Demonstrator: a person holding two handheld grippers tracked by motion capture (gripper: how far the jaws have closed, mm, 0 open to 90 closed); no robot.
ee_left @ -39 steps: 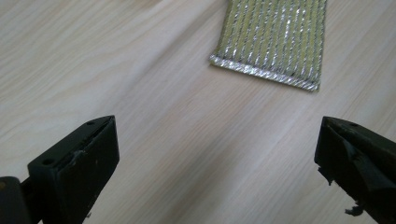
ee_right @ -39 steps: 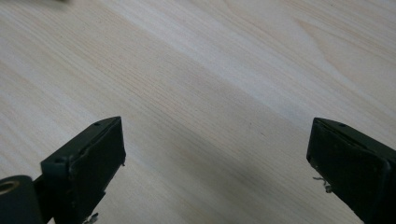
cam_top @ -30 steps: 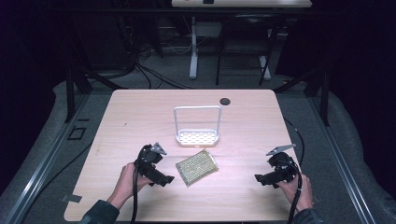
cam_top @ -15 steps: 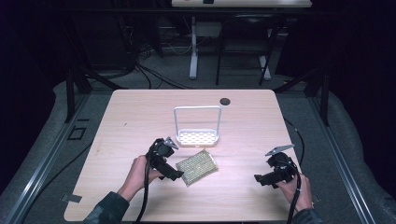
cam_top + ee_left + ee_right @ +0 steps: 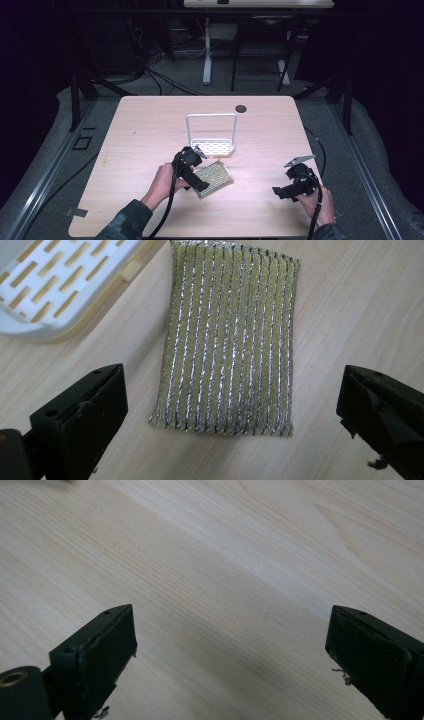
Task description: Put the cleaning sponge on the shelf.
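Note:
A yellow-green scouring pad with silver stripes [image 5: 215, 177] [image 5: 230, 340] lies flat on the wooden table, just in front of a white slotted rack with a tall wire handle [image 5: 212, 146] [image 5: 55, 285]. My left gripper [image 5: 197, 182] [image 5: 232, 415] hovers open over the pad's near-left end, its jaws spread wide to either side of the pad, not touching it. My right gripper [image 5: 279, 192] [image 5: 235, 660] is open low over bare wood at the front right, with nothing between its jaws.
A small dark round hole [image 5: 241, 108] sits near the table's far edge. The table [image 5: 150, 130] has bare wood on the left and in the middle front. Beyond it are desk legs and cables on a dark floor.
My left gripper has moved right and forward, from the front left of the table to over the pad's end. The right gripper has barely shifted.

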